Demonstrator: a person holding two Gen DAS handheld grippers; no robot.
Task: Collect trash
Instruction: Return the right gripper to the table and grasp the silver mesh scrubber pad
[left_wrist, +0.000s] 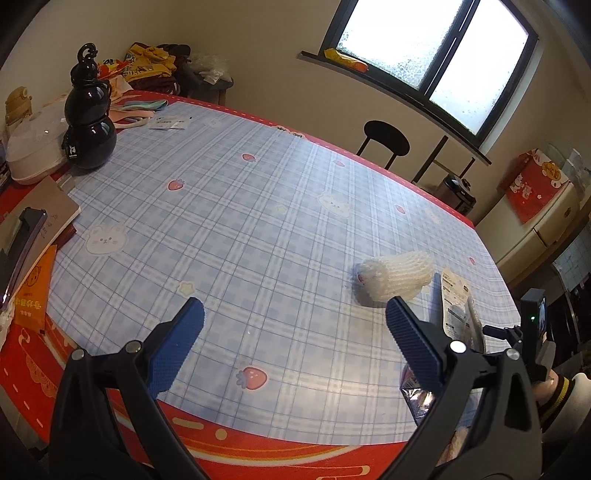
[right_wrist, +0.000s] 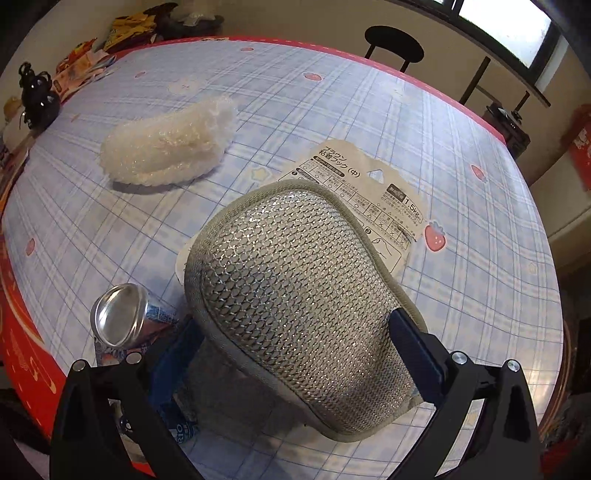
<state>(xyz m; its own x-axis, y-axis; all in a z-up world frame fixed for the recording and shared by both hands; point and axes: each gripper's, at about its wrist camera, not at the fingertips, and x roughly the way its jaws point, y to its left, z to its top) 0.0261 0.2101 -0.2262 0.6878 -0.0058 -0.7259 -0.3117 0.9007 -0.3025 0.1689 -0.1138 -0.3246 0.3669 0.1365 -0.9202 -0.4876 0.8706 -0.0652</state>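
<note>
Taking the foam fruit net (right_wrist: 168, 147) as my marker, I am watching the table (left_wrist: 258, 229) from its left side across. Far to the net's left, at the table's edge, a black gourd-shaped bottle (left_wrist: 86, 122) is standing upright beside a white lidded container (left_wrist: 31, 147). Neither looks like trash to me.

The left gripper (left_wrist: 295, 332) is hovering over bare tablecloth to the near left of the net, its blue fingers spread wide with nothing between them.

Nearer than the net and a little left of its near end, a crushed drink can (right_wrist: 125, 317) is lying on its side, its shiny base facing up toward me. Just right of the can, the right gripper (right_wrist: 295, 347) is clamping a silver mesh scouring sponge (right_wrist: 295, 295), one finger on each long side. The sponge is tilting upward, its far end covering part of a torn hook-packaging card (right_wrist: 369, 184) that is lying flat to the net's right.

The sponge is springy and broad, so I would judge the squeeze should be held firm and even while it is being carried off; a slack grip might let it pop out. No bin is showing in either view, so I cannot tell where it is headed. The net, card and can are waiting.
</note>
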